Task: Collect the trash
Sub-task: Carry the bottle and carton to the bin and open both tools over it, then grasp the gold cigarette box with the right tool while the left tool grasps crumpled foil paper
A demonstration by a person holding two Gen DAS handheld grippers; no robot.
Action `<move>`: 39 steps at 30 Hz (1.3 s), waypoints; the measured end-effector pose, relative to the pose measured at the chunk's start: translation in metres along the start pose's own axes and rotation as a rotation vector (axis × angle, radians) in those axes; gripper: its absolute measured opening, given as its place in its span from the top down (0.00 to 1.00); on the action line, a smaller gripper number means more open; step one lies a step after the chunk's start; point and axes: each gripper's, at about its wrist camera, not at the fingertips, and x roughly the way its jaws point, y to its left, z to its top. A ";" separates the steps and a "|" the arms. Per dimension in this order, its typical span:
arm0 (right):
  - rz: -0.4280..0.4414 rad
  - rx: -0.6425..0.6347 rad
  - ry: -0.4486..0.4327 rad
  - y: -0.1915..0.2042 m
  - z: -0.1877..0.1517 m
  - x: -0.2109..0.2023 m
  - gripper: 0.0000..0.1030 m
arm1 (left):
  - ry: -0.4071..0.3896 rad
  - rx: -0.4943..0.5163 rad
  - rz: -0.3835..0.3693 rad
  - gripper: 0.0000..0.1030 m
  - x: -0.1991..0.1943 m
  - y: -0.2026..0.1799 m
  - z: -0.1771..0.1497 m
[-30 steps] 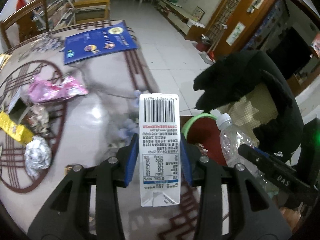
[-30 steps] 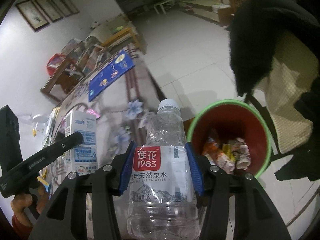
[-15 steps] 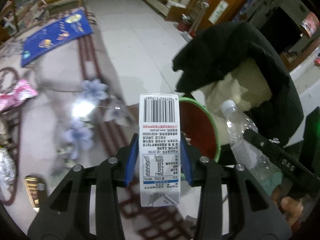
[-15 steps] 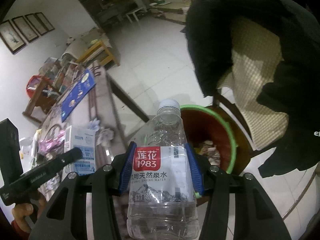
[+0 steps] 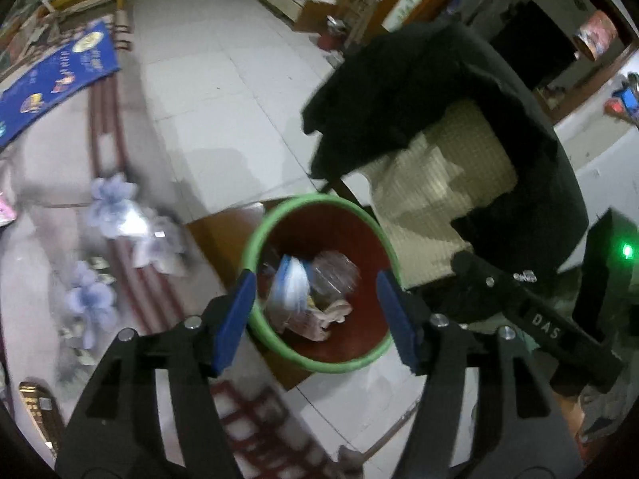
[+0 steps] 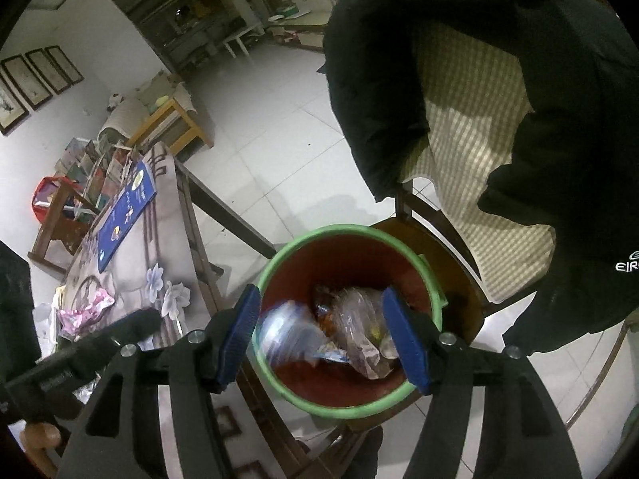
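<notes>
On the left, the table point(image 5: 48, 215) carries what is left to clear: a pink wrapper point(image 6: 86, 311) near the flower print, and more litter beyond it that is too blurred to name. The blue booklet point(image 5: 52, 80) lies further up the tabletop and may not be trash at all.

Both grippers hang over the bin point(image 5: 255, 235), which sits on a chair seat beside the table. The left gripper point(image 5: 315, 307) is released, its jaws having just been opening, with nothing between them. The carton point(image 5: 289, 287) lies blurred in the bin below it, seemingly mid-drop. The right gripper point(image 6: 321, 331) is likewise released, jaws just opened and empty, and the bottle point(image 6: 353, 319) lies in the bin among the wrappers.

So the drop step looks finished for this pair of items. The next move, as I judge it, calls for swinging both grippers back left to the table, keeping the jaws apart, and lining one up on the pink wrapper. It is soft and flat, so a low, pinching approach seems needed.

A black jacket point(image 6: 559, 80) hangs on the chair back to the right, clear of the bin.
</notes>
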 end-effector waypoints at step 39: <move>0.137 -0.416 0.329 0.340 -0.198 0.085 0.31 | -0.044 -0.341 0.297 0.65 -0.172 0.318 -0.165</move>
